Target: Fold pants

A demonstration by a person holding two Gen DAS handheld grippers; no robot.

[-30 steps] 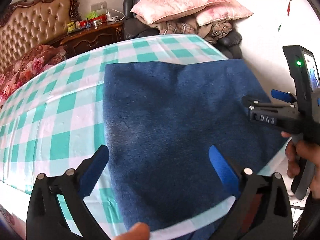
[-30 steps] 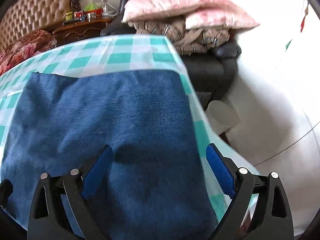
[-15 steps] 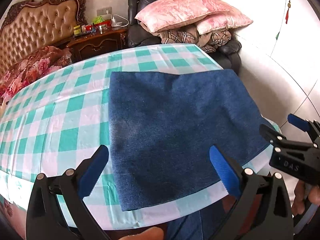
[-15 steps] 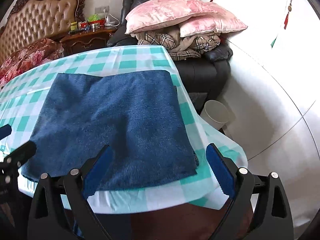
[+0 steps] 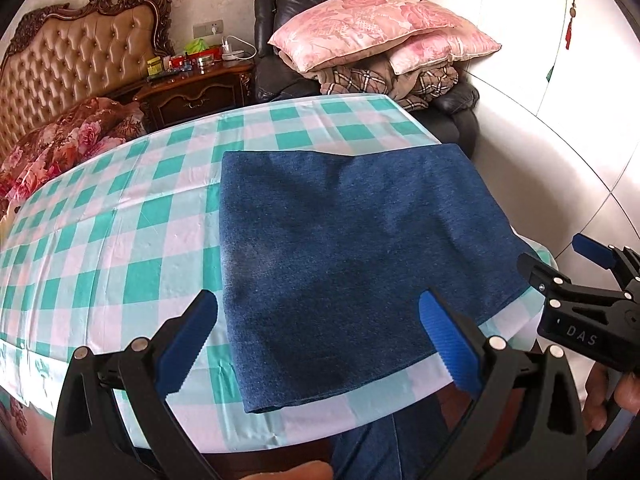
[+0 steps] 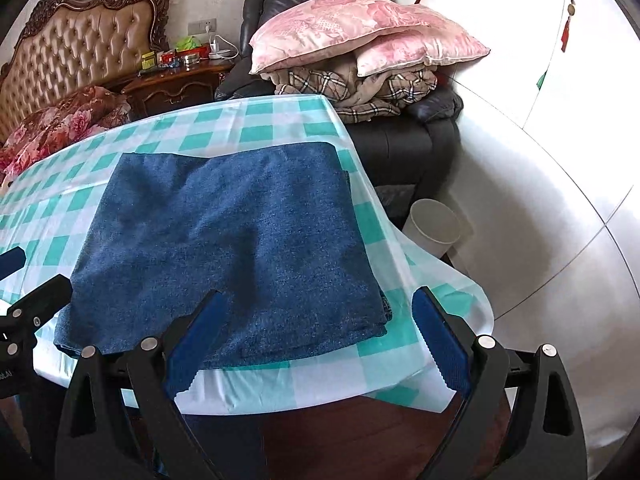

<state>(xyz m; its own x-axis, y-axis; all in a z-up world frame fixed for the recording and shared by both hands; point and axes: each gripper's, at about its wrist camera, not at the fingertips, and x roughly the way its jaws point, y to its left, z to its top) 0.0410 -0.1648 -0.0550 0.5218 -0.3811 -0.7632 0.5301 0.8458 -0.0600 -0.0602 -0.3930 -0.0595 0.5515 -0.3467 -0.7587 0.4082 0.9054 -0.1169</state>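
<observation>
Pants (image 6: 224,240) lie folded, long axis across the table; both grippers (image 5: 316,344) (image 6: 316,340) gape wide, empty.

You have drawn both tongs, left (image 5: 316,344) and right (image 6: 316,344), back from the folded blue denim pants (image 6: 228,248), now past the checkered surface's (image 5: 120,248) near edge.

bare tablecloth (image 5: 120,240) left of pants (image 5: 340,248) — open

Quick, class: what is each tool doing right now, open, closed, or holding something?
Left tool: open, holding nothing, above the folded pants.
Right tool: open, holding nothing.
</observation>
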